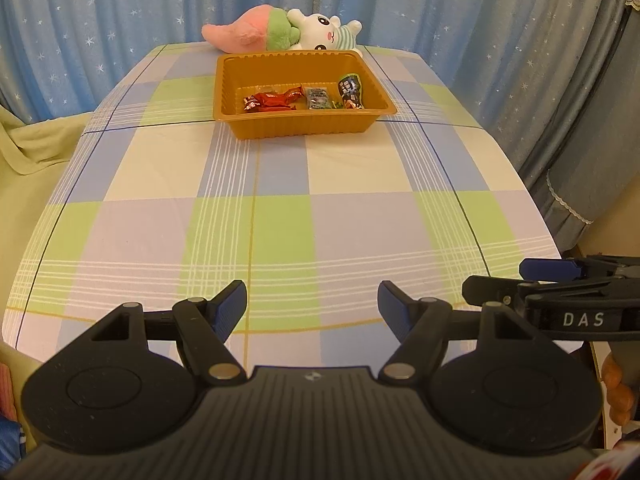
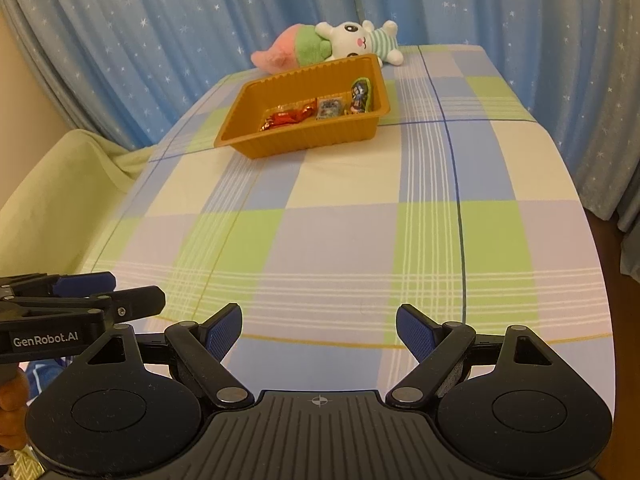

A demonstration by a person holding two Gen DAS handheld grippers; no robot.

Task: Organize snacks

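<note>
An orange plastic tray stands at the far end of the checked tablecloth. Inside it lie red-wrapped candies, a small grey-green packet and a dark blue snack pouch. My left gripper hovers open over the near end of the table, nothing between its blue pads. My right gripper is open and empty too, close beside the left one. Each gripper shows at the edge of the other's view: the right gripper and the left gripper.
Two plush toys, a pink-and-green one and a white striped one, lie behind the tray at the table's far edge. Blue starred curtains hang behind. A pale green covered seat stands left of the table.
</note>
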